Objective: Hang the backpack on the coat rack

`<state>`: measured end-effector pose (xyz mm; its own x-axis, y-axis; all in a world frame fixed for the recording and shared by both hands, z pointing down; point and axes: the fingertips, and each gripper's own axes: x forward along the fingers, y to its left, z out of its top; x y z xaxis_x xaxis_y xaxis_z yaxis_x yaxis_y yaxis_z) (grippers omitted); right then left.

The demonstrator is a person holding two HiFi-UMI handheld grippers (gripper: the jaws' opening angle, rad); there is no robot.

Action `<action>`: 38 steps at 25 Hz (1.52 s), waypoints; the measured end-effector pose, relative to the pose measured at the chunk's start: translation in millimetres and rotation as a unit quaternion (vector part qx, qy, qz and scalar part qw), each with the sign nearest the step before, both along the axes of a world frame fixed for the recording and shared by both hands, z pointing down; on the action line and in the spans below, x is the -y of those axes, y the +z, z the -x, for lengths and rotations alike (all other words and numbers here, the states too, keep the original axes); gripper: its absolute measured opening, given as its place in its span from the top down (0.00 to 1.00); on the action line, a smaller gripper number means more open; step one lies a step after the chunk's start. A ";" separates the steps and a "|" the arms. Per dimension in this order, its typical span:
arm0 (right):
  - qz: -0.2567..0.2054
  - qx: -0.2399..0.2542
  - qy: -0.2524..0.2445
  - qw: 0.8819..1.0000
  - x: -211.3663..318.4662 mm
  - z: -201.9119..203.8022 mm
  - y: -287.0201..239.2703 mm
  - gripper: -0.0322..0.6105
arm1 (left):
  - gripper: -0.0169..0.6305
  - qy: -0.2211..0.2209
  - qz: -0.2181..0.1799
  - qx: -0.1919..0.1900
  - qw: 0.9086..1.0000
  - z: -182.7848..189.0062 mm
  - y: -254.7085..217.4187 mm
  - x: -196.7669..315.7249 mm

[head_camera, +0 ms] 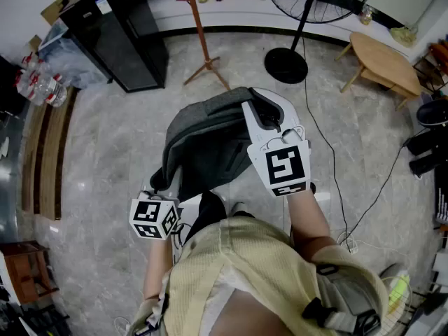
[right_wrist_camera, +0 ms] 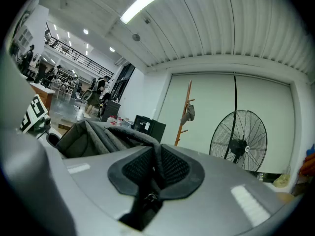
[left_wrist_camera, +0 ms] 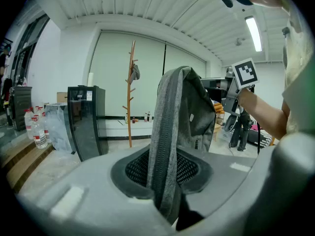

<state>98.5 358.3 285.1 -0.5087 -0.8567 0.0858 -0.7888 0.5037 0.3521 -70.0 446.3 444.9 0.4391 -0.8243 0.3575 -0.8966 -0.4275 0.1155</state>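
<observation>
I hold a grey backpack [head_camera: 206, 142] up in front of me between both grippers. In the left gripper view my left gripper [left_wrist_camera: 165, 181] is shut on a broad grey shoulder strap [left_wrist_camera: 166, 132] that rises straight up from the jaws. My right gripper [right_wrist_camera: 155, 173] is shut on a thin dark loop [right_wrist_camera: 156, 156] at the bag's top. In the head view the left gripper [head_camera: 159, 182] is low at the bag's left, and the right gripper [head_camera: 257, 107] is at its upper right. The wooden coat rack [head_camera: 199, 26] stands ahead by the far wall, with a grey item hung on it [left_wrist_camera: 135, 73].
A black cabinet [head_camera: 119, 33] stands to the left of the rack, with water bottles [head_camera: 40, 82] beside it. A large floor fan [head_camera: 308, 12] is to the right, its cable [head_camera: 329, 152] trailing over the tiles. A low wooden table [head_camera: 381, 61] sits at the far right.
</observation>
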 end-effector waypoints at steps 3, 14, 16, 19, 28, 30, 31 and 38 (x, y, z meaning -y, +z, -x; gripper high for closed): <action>0.001 0.000 0.000 1.000 -2.3 -0.3 0.1 0.87 | 0.84 0.001 0.002 0.002 1.000 0.8 -1.0 -2.3; 0.004 -0.005 0.003 1.000 16.4 19.6 2.9 0.87 | 0.84 0.004 0.008 -0.015 1.000 16.0 6.2 15.3; 0.010 -0.011 0.006 1.000 25.4 26.8 4.6 0.87 | 0.84 0.007 0.009 -0.013 1.000 23.6 7.5 24.7; 0.022 -0.019 0.011 1.000 40.8 34.1 7.9 0.87 | 0.84 0.012 0.011 -0.013 1.000 31.0 11.4 42.1; 0.028 -0.047 0.036 0.998 91.5 56.3 5.4 0.87 | 0.84 0.036 0.023 -0.045 0.998 46.4 19.9 101.0; 0.029 -0.048 0.043 0.998 102.7 60.5 6.3 0.87 | 0.84 0.041 0.027 -0.052 0.997 48.1 22.6 110.7; 0.029 -0.048 0.046 0.997 108.7 62.9 6.9 0.87 | 0.84 0.044 0.029 -0.055 0.997 49.5 23.8 115.9; 0.040 -0.038 0.065 0.996 148.4 84.2 14.7 0.87 | 0.84 0.061 0.040 -0.060 0.996 69.9 29.8 150.5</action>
<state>14.2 209.9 299.8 -0.3828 -0.9041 0.1899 -0.8223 0.4271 0.3759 -139.8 295.8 474.7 0.5782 -0.7330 0.3583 -0.8159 -0.5182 0.2564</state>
